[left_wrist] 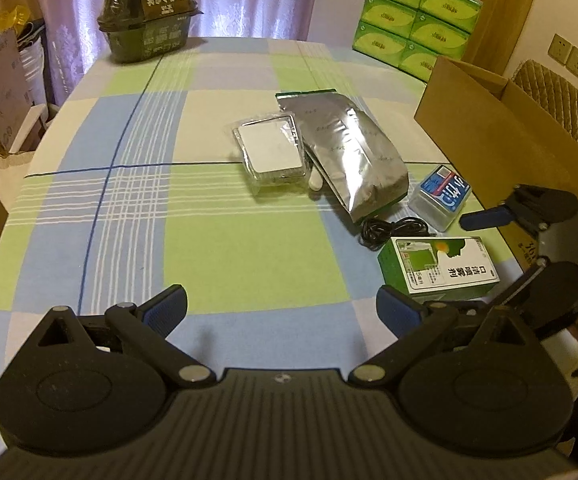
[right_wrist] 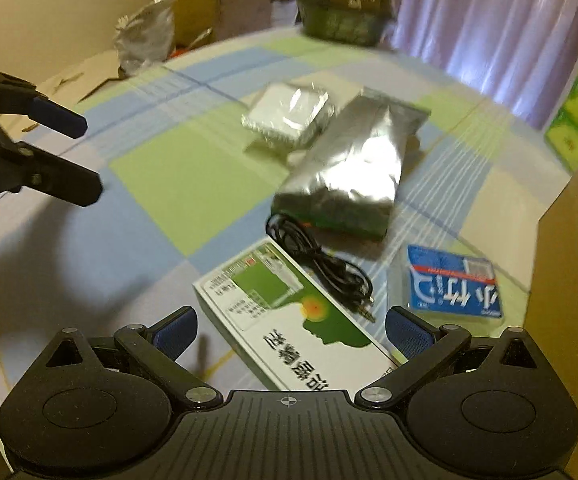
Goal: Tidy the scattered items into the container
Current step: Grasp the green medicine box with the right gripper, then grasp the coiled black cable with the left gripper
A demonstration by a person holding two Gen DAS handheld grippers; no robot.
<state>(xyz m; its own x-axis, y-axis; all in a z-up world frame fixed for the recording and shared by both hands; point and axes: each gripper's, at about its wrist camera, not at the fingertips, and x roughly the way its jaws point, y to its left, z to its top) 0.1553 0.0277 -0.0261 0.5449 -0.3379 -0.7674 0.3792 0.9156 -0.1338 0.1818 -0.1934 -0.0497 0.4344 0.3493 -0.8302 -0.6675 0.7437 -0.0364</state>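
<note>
My right gripper point(right_wrist: 289, 330) hangs low with fingers spread wide and holding nothing, just over the near end of the green-and-white box point(right_wrist: 289, 332), whose closest edge is hidden. My left gripper point(left_wrist: 283, 308) gapes equally empty above the checked tablecloth point(left_wrist: 217, 240). Beyond lie the black cable point(right_wrist: 321, 264), blue packet point(right_wrist: 453, 280) and silver pouch point(right_wrist: 353, 168). The cardboard box point(left_wrist: 497, 136) stands at the right, cut off.
</note>
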